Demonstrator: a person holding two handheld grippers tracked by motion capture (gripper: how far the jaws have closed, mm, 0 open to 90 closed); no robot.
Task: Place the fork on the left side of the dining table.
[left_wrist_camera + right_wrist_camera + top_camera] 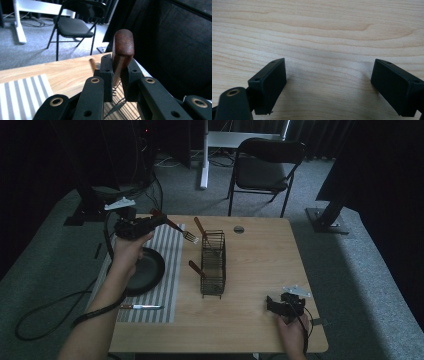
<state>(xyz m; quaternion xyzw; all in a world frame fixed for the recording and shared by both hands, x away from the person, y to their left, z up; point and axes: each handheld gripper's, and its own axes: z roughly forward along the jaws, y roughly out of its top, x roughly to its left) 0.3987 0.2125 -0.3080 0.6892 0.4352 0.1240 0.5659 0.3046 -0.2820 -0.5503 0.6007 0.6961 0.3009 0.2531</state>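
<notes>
My left gripper is raised over the back left of the table, shut on the brown wooden handle of a fork. The fork's tines slant down toward a black wire basket. In the left gripper view the handle stands up between the jaws of that gripper, with the basket's wires below. Two more wooden-handled utensils stand in the basket. My right gripper rests low at the front right of the table. Its jaws are wide apart over bare wood.
A black plate lies on a grey striped placemat at the left. A knife lies on the mat's front edge. A folding chair stands beyond the table.
</notes>
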